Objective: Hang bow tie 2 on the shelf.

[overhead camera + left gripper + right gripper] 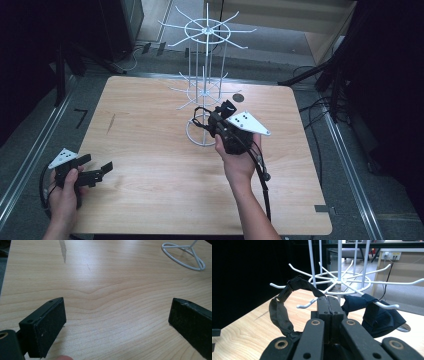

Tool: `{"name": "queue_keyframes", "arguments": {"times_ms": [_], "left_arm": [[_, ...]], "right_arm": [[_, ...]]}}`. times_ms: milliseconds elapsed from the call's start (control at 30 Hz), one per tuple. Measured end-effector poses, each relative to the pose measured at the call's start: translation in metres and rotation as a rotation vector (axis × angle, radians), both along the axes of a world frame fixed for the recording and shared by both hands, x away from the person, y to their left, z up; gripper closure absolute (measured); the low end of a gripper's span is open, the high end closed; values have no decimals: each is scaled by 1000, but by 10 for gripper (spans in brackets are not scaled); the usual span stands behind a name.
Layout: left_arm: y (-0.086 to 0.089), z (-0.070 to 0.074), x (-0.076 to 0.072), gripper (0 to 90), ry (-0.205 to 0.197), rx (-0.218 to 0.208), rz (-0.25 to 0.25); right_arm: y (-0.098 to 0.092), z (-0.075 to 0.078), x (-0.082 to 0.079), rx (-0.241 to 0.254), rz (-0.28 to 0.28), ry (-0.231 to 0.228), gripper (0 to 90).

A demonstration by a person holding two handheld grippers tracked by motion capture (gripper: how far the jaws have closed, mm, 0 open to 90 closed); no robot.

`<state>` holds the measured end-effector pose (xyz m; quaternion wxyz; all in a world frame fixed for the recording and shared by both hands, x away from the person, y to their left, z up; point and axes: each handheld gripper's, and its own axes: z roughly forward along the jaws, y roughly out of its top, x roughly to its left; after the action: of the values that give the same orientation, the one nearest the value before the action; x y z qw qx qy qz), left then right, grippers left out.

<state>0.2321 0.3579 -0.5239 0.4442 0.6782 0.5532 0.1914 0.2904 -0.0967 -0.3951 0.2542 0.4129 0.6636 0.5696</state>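
Note:
A white wire rack (205,75) with two tiers of hooks stands on the wooden table (150,150) at back centre. My right gripper (212,120) is at its lower tier, shut on the strap (279,315) of a black cloth mask (378,317). The strap loops out to the left of the closed jaws (329,300). The mask's body hangs over a hook (384,305) on the right. My left gripper (102,169) rests low at the table's front left, open, with bare wood between its pads (117,312).
The rack's ring base (183,265) lies far right in the left gripper view. A dark streak (110,123) marks the table's left side. A small dark disc (238,97) sits behind the rack. Cables and metal rails run along the floor on both sides.

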Motion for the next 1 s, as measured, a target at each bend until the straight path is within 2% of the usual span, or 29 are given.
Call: {"name": "queue_keyframes", "arguments": {"times_ms": [500, 633, 1000], "left_arm": [[0, 0, 0, 16, -1, 0, 1], [0, 0, 0, 16, -1, 0, 0], [0, 0, 0, 16, -1, 2, -2]], "right_arm": [[4, -4, 12, -9, -37, 27, 900], [6, -8, 16, -4, -47, 46, 900], [6, -18, 18, -13, -52, 60, 900]]}}
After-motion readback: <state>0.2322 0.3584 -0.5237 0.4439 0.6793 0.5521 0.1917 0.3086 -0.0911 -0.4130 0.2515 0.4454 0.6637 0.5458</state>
